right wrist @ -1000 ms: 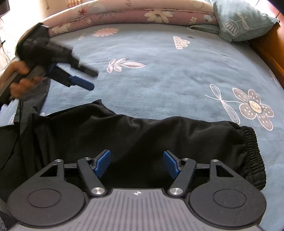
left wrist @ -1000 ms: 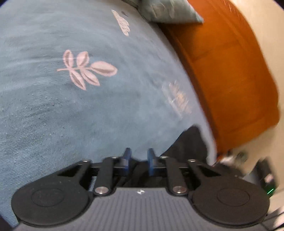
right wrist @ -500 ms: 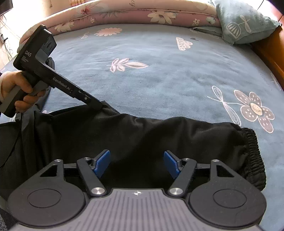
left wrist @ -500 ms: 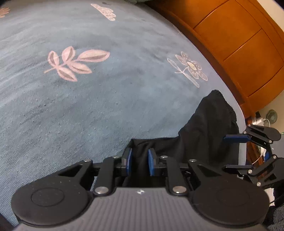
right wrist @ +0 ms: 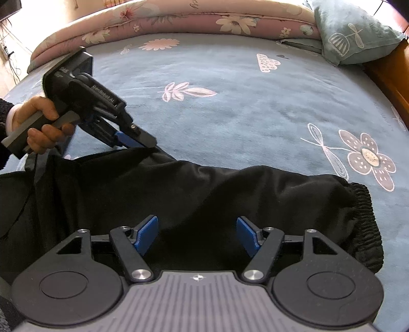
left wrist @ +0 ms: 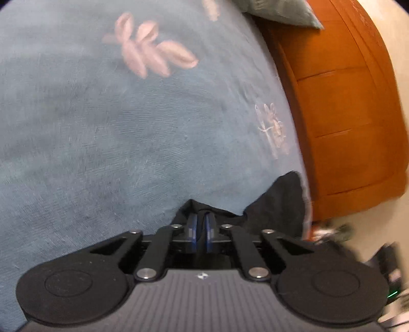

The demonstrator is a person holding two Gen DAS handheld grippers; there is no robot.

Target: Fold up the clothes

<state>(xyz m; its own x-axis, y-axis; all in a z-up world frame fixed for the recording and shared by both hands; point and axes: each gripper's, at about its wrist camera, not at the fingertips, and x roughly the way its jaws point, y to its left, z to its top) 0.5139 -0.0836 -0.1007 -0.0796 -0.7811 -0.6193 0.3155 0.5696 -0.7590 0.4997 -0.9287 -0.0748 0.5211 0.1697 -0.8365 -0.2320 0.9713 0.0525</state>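
Observation:
Black trousers [right wrist: 230,194] lie across a blue flowered bed cover [right wrist: 255,115], their elastic cuff [right wrist: 365,219] at the right. My left gripper [right wrist: 143,141], held in a hand [right wrist: 38,120], sits at the garment's far edge. In the left wrist view, my left gripper [left wrist: 200,227] has its blue pads closing tight on a raised peak of the black trousers [left wrist: 278,204]. My right gripper [right wrist: 196,235] hovers open over the middle of the trouser leg, with nothing pinched between its pads.
A teal pillow [right wrist: 352,35] lies at the back right and a rolled pink floral quilt [right wrist: 179,20] runs along the far side. An orange wooden bed frame [left wrist: 345,115] borders the cover on the right. Bare blue cover [left wrist: 127,140] stretches beyond the trousers.
My left gripper dropped onto the trousers' far edge and its pads closed together on the cloth. The right gripper stayed where it was, still open.

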